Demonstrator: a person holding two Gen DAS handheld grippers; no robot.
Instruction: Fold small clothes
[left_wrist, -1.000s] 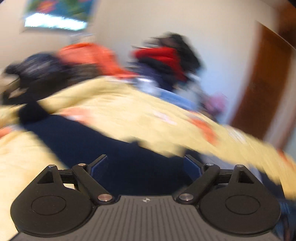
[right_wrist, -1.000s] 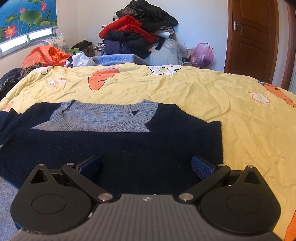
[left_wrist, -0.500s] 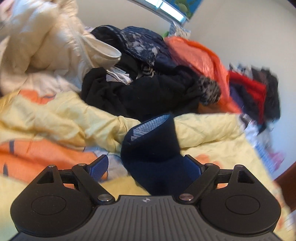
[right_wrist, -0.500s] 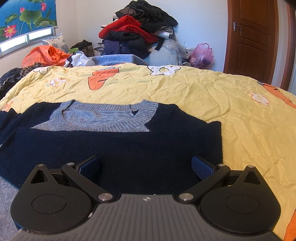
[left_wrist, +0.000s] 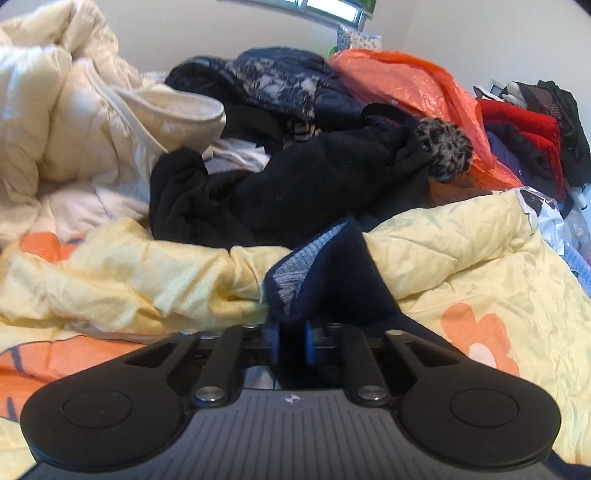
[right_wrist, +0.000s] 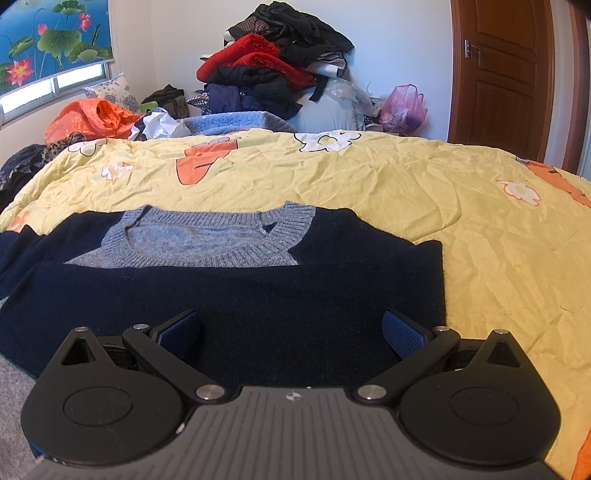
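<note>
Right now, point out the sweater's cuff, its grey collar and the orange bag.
sweater cuff (left_wrist: 295, 273), left wrist view, grey ribbed end
grey collar (right_wrist: 207, 258), right wrist view, front neckband
orange bag (right_wrist: 88, 120), right wrist view, crumpled middle

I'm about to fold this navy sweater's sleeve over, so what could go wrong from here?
1. The left tool pinches only the tip of the sleeve cuff, so the knit could slip out mid-fold.
2. The yellow quilt is bunched right beside the cuff and could get dragged along.
3. The right tool is open above the sweater body, not pinning it, so pulling the sleeve may shift the whole sweater.
</note>
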